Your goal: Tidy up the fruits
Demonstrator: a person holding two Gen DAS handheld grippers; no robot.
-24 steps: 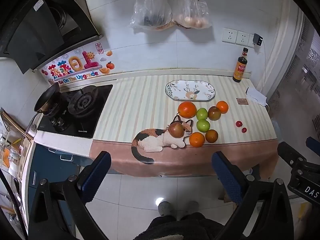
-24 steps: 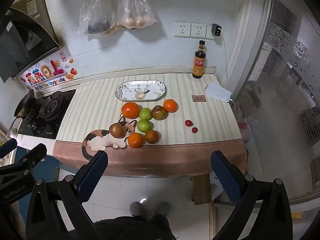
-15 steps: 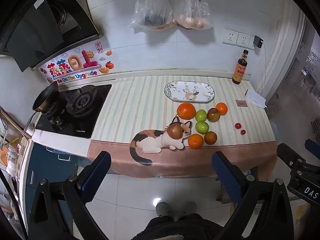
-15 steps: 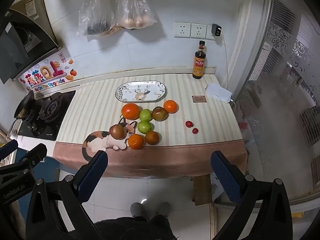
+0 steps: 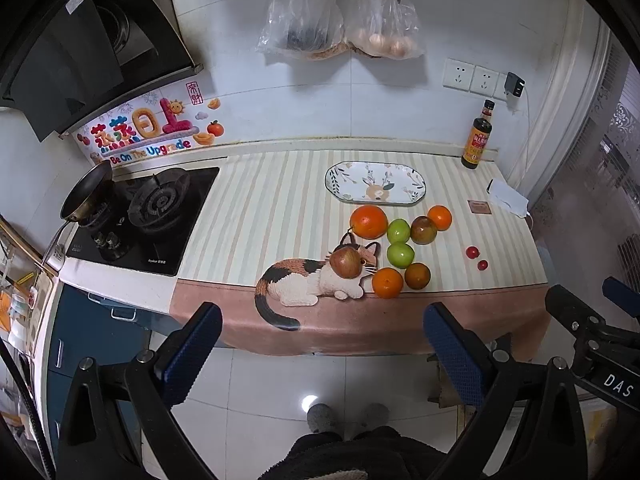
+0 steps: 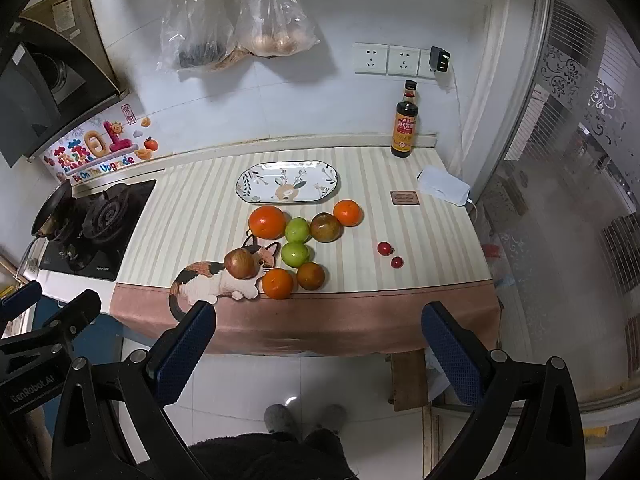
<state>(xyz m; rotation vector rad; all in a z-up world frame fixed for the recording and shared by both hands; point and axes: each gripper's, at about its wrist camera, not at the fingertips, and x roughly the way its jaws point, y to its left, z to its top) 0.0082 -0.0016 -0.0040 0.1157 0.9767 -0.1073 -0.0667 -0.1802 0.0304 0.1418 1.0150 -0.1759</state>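
Note:
Several fruits lie loose on the striped counter mat: a big orange, two green apples, smaller oranges, brownish fruits and two small red tomatoes. An oval patterned plate sits bare behind them. My left gripper and right gripper both hang open over the floor in front of the counter, well short of the fruit, with nothing between their fingers.
A gas hob with a small pan is at the left. A sauce bottle, a folded mask and a small card sit at the back right. Plastic bags hang on the wall. A person's slippered feet stand below.
Both views have shifted only slightly; the counter sits a little lower and closer in the frames. Both grippers stay open and nothing on the counter has moved.

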